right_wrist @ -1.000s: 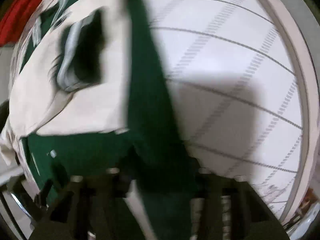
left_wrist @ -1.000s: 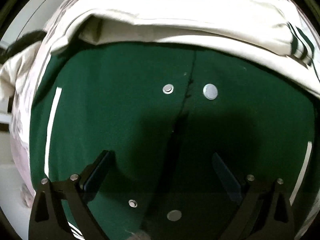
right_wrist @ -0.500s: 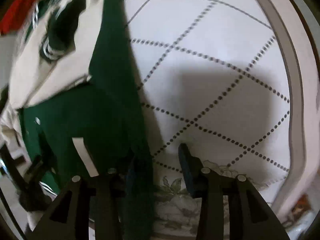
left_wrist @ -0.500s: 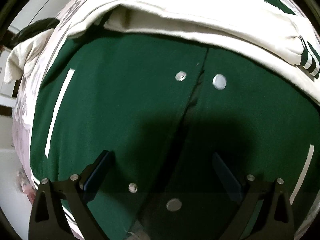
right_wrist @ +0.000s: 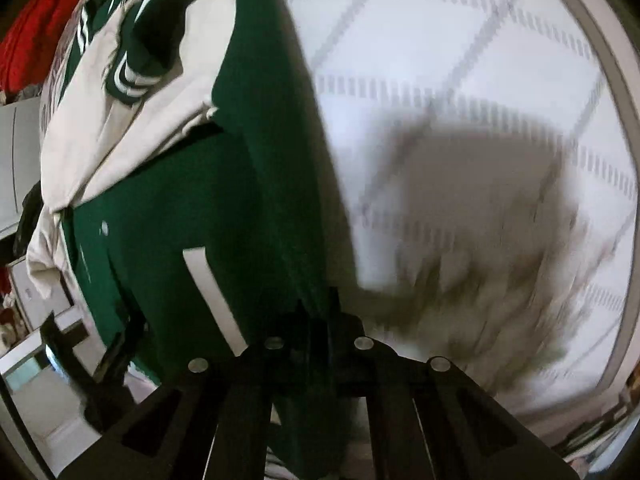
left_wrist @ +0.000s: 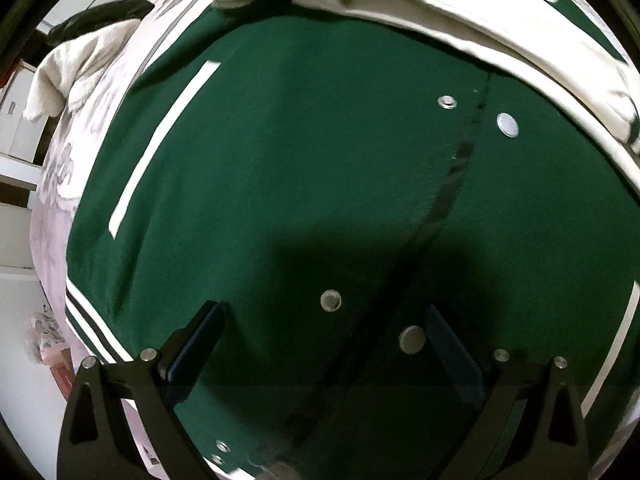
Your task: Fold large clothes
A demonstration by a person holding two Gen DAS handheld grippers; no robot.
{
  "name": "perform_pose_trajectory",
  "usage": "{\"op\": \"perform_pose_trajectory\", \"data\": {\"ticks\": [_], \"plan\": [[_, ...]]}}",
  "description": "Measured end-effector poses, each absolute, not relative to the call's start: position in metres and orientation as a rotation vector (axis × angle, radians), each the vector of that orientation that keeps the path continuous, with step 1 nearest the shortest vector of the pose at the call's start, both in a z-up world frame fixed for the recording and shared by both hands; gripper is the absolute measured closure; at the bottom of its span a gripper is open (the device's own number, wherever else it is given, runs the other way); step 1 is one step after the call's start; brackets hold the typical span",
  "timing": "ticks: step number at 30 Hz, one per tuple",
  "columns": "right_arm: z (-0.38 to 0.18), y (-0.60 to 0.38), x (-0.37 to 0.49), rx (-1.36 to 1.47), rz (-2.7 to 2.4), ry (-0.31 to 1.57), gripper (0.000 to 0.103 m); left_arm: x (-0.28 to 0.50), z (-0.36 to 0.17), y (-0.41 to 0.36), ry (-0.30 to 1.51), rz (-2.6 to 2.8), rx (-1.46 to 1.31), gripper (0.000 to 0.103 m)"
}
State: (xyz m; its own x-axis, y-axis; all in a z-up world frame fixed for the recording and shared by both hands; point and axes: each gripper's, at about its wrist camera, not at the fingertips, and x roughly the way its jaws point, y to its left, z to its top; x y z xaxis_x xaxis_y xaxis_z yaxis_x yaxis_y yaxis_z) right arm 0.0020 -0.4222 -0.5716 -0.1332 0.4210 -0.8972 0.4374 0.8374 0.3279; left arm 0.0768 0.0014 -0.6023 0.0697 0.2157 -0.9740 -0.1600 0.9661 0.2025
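A dark green varsity jacket (left_wrist: pixel 304 184) with cream sleeves (left_wrist: pixel 500 28), silver snaps and white pocket stripes lies flat on the bed. My left gripper (left_wrist: pixel 324 344) is open just above the jacket's lower front, its fingers either side of the snap placket. In the right wrist view the same jacket (right_wrist: pixel 192 216) fills the left half. My right gripper (right_wrist: pixel 316 320) is shut on the jacket's green side edge, which rises into the jaws. A cream sleeve (right_wrist: pixel 132 120) with a striped green cuff lies folded across the jacket.
A white quilted bedspread (right_wrist: pixel 460 92) with dotted diamond lines covers the bed on the right. A cream garment (left_wrist: pixel 60 76) hangs off the bed's left edge. Red fabric (right_wrist: pixel 36 36) lies at the far left. White furniture (left_wrist: pixel 16 128) stands beside the bed.
My right gripper has closed on the jacket's green side edge; half a second ago its jaws were open around it. My left gripper has shifted left over the jacket, still open.
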Motion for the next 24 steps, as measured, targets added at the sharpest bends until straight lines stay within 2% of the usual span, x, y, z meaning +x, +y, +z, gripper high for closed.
{"op": "perform_pose_trajectory", "data": {"ticks": [5,8,9,12,13,15,16,18,19,21,24], "plan": [[-0.59,-0.386,-0.044,0.69,0.034,1.896,0.098,0.055,-0.6,0.029,1.48,0.267,0.032,0.0],[-0.58,-0.374,-0.054,0.63,0.033,1.923,0.093,0.049,-0.597,0.033,1.47,0.25,0.029,0.0],[-0.575,-0.371,-0.052,0.601,0.03,1.903,0.084,0.049,-0.596,0.022,1.469,0.249,0.055,0.0],[-0.554,-0.367,-0.034,0.537,-0.015,1.774,0.042,0.048,-0.6,0.011,1.453,0.247,0.114,0.0],[-0.55,-0.369,-0.029,0.521,-0.029,1.731,0.04,0.049,-0.602,0.014,1.447,0.249,0.111,0.0],[-0.565,-0.364,0.001,0.471,-0.051,1.666,0.04,0.05,-0.605,0.016,1.436,0.258,0.093,0.0],[-0.572,-0.361,0.014,0.446,-0.051,1.652,0.048,0.05,-0.606,0.017,1.43,0.265,0.077,0.0],[-0.582,-0.355,0.027,0.365,-0.082,1.634,0.071,0.052,-0.608,0.024,1.422,0.278,0.045,0.0],[-0.591,-0.358,0.028,0.367,-0.118,1.652,0.076,0.052,-0.608,0.025,1.419,0.287,0.036,0.0],[-0.601,-0.361,0.029,0.404,-0.143,1.672,0.078,0.051,-0.608,0.023,1.408,0.312,0.032,0.0],[-0.592,-0.365,0.034,0.262,-0.094,1.698,0.077,0.047,-0.602,0.015,1.396,0.379,0.032,0.0]]}}
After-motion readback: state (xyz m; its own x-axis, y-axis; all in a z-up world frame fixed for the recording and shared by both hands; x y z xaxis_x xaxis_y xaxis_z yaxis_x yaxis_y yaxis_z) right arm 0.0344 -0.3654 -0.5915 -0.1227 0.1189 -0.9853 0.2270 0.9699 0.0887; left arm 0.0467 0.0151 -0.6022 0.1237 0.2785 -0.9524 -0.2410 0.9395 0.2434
